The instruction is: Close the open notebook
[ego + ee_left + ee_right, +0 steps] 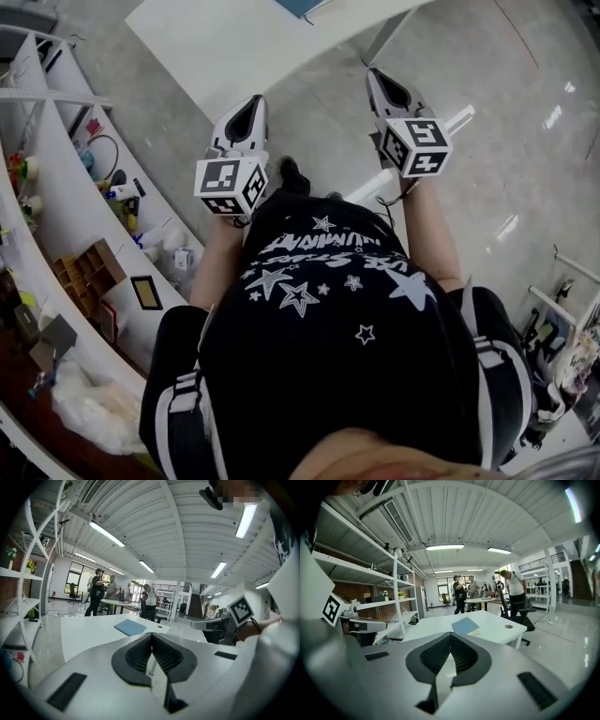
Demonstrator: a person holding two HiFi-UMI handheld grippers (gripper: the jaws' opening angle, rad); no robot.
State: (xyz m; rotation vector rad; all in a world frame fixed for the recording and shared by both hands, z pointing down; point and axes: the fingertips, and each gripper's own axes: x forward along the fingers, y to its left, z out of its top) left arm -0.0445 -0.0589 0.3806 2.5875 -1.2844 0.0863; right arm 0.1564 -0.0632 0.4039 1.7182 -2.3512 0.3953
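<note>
A blue notebook (465, 625) lies flat on the white table (440, 629), its cover up; a yellowish edge shows at its right side. It also shows in the left gripper view, the notebook (131, 626) well beyond the jaws. In the head view only a blue corner (300, 7) shows at the top edge. My left gripper (255, 99) and right gripper (373, 72) are held side by side in the air, short of the table, both pointing towards it. Each is shut with nothing between its jaws, as the left gripper (151, 634) and right gripper (450, 635) views show.
White shelving (56, 187) full of small items runs along my left. The table (216, 47) stands ahead on a glossy grey floor. Beyond it, several people (461, 592) stand by a further table, with an office chair (514, 612) near the table's right corner.
</note>
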